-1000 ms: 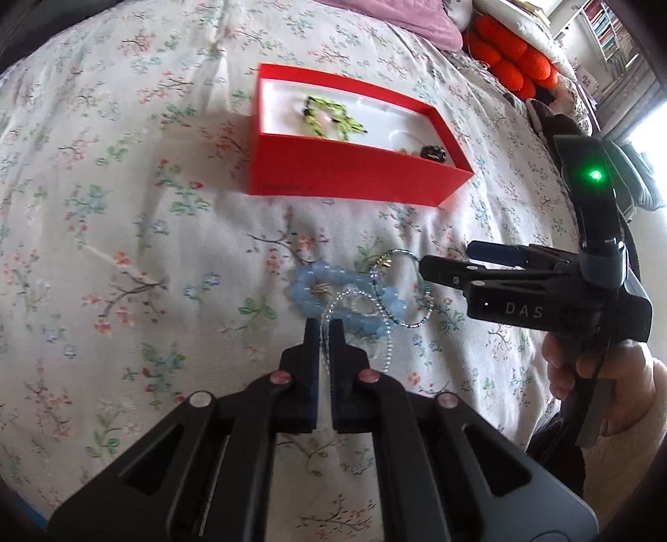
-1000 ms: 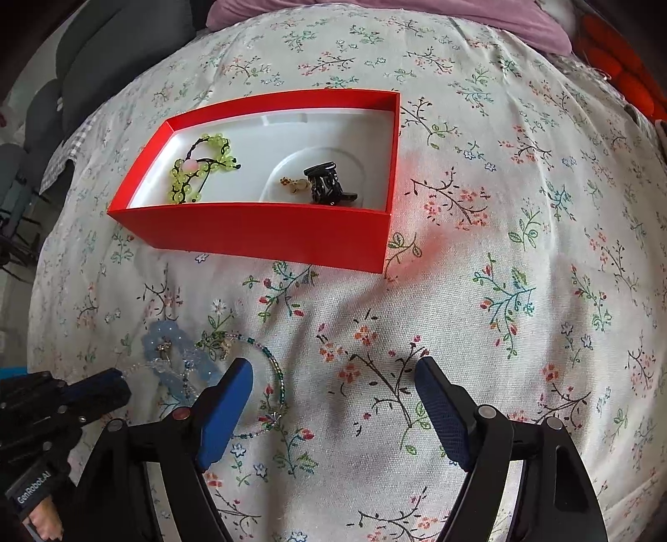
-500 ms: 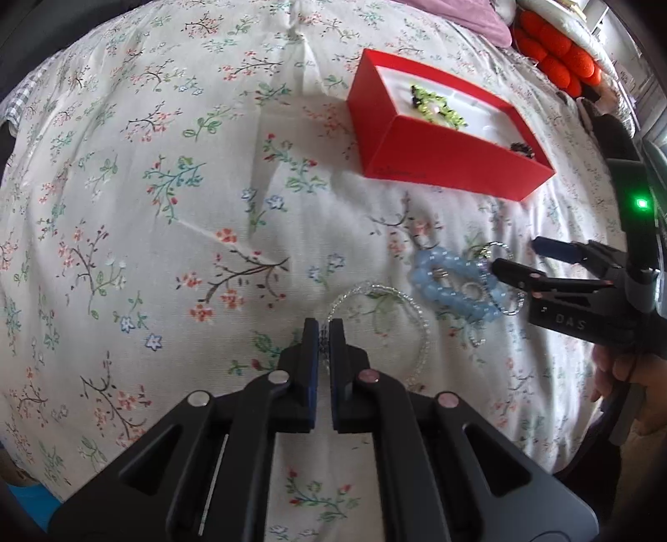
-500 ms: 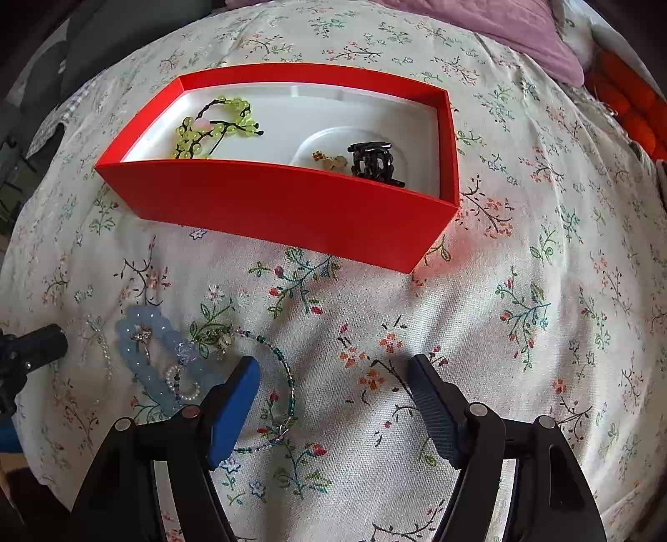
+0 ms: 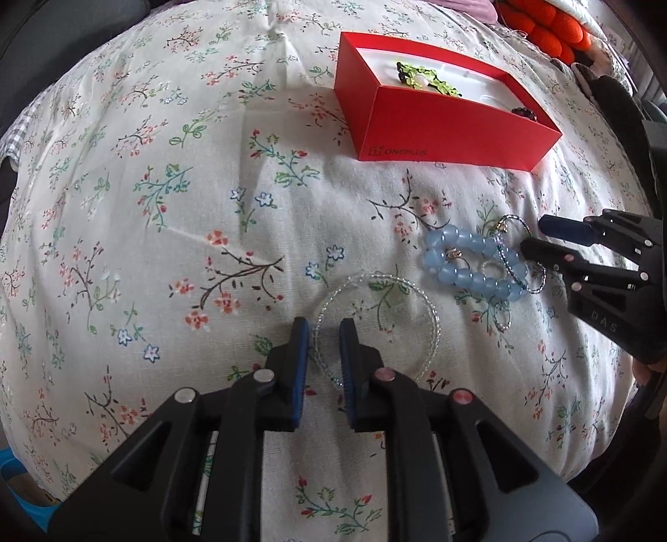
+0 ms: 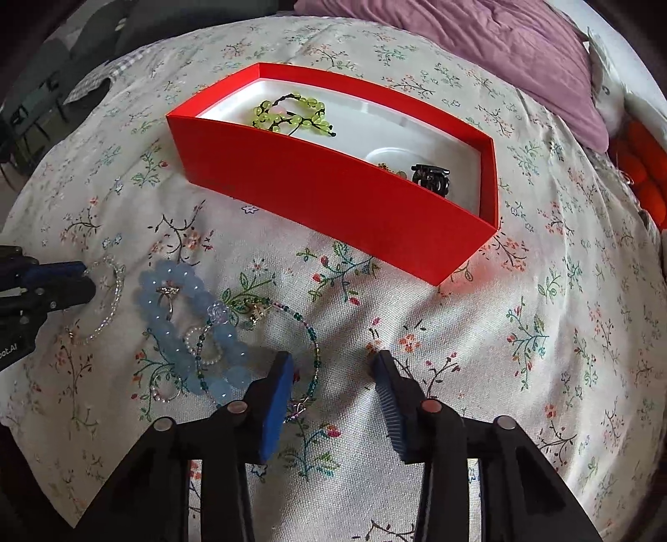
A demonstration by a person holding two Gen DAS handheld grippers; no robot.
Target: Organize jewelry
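Note:
A red box (image 5: 450,137) (image 6: 333,196) sits on the flowered bedspread and holds a green bead bracelet (image 6: 287,116) and a black clip (image 6: 431,177). A clear bead bracelet (image 5: 383,317) (image 6: 104,304) lies flat; my left gripper (image 5: 324,333) is slightly open with its strand between the fingers. A blue bead bracelet (image 5: 471,267) (image 6: 187,325), a small pearl ring (image 6: 204,346) and a thin teal bead strand (image 6: 308,354) lie in a heap. My right gripper (image 6: 333,367) (image 5: 537,237) is open, just right of the heap, over the teal strand.
A purple blanket (image 6: 479,50) lies behind the box. An orange knobbly cushion (image 6: 642,166) (image 5: 542,29) sits at the right edge of the bed. The bedspread (image 5: 166,208) stretches open to the left.
My left gripper pulled the clear bracelet out of the heap toward the left, then opened its fingers. My right gripper moved closer to the heap and narrowed a little.

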